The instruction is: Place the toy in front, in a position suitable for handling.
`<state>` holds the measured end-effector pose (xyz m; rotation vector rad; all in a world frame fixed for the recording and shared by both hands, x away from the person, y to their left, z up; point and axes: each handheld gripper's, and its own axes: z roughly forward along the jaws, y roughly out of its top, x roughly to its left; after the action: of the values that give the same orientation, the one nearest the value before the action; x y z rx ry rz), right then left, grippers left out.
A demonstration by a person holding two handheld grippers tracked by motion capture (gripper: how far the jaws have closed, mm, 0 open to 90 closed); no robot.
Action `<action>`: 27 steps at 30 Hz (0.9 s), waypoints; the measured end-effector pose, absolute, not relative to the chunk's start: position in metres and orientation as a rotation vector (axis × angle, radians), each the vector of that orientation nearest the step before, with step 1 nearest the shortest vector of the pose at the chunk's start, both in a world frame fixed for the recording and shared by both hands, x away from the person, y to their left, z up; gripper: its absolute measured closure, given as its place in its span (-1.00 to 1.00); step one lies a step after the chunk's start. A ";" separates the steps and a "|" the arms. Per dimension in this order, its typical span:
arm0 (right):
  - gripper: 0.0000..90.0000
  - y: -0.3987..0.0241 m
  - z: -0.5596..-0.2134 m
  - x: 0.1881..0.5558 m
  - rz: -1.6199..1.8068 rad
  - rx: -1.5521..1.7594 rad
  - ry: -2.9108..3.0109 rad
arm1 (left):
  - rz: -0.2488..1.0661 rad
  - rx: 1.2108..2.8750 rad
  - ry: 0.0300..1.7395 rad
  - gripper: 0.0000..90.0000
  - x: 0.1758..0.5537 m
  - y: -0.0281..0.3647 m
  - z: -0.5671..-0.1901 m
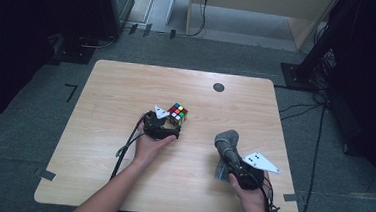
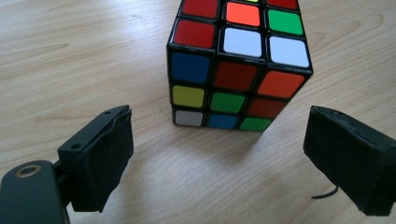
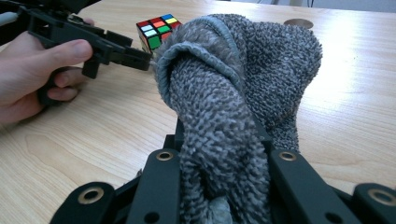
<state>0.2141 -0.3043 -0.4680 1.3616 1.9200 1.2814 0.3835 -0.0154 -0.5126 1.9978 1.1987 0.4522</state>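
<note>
Right tongs (image 1: 228,156), nearest the desk's front edge (image 1: 169,205), are clamped on a bunched grey terry cloth (image 3: 233,93), soft, looped and nubbly, which stands up between the jaws. Further in, left tongs (image 2: 219,154) are spread wide with both foam-faced pads clear of the scrambled puzzle cube (image 2: 238,70), a hard, glossy, black-framed block with coloured stickers resting near mid-desk. Judged step: approach for a cube grasp; next move calls for advancing until the pads flank opposite faces, then squeezing squarely, since slick plastic may twist.
</note>
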 end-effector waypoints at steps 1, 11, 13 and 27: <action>0.65 -0.305 -0.468 0.214 1.283 1.361 1.920 | 0.453 2.001 1.198 -0.80 0.385 -0.017 -0.513; 0.64 -0.306 -0.468 0.214 1.290 1.366 1.920 | 0.503 2.047 1.217 -0.70 0.397 -0.030 -0.514; 0.64 -0.306 -0.468 0.214 1.291 1.365 1.922 | 0.511 2.056 1.222 -0.69 0.398 -0.032 -0.515; 0.63 -0.305 -0.470 0.215 1.287 1.369 1.931 | 0.612 2.103 1.129 -0.25 0.396 -0.041 -0.515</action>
<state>0.2153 -0.3053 -0.4702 1.3688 1.9308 1.2871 0.3960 -0.0410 -0.5155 2.1027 1.1293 0.6123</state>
